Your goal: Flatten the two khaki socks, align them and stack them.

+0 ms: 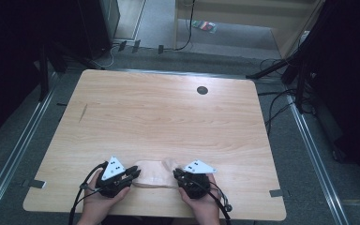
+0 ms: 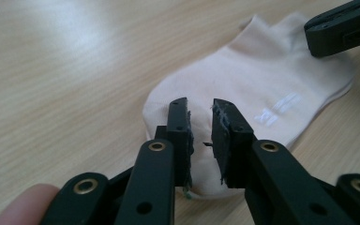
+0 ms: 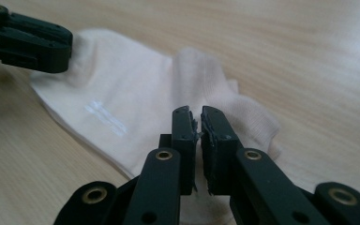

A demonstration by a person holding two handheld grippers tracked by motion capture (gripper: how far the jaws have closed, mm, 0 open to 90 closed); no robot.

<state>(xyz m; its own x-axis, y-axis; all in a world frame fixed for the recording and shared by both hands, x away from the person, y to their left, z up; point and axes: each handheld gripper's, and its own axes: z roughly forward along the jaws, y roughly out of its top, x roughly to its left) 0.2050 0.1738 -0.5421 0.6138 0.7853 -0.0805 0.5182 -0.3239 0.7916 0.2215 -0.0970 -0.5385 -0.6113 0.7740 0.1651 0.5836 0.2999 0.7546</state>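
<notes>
A pale cream sock [image 1: 152,174] lies flat near the front edge of the wooden table [image 1: 168,117], between my two grippers. My left gripper [image 1: 133,173] sits at the sock's left end. In the left gripper view this gripper [image 2: 200,105] is open over the toe of the sock [image 2: 243,79], with a clear gap and nothing pinched. My right gripper [image 1: 176,174] is at the sock's right end. In the right gripper view its jaws [image 3: 196,112] stand almost together over the cuff of the sock [image 3: 136,93], with only a thin slit between them and no fabric visibly lifted.
A small black round grommet [image 1: 202,90] is set in the table near its far edge. Dark stands and cables [image 1: 281,101] crowd the floor to the right, and more dark gear stands at the left. The table's front edge is close under my hands.
</notes>
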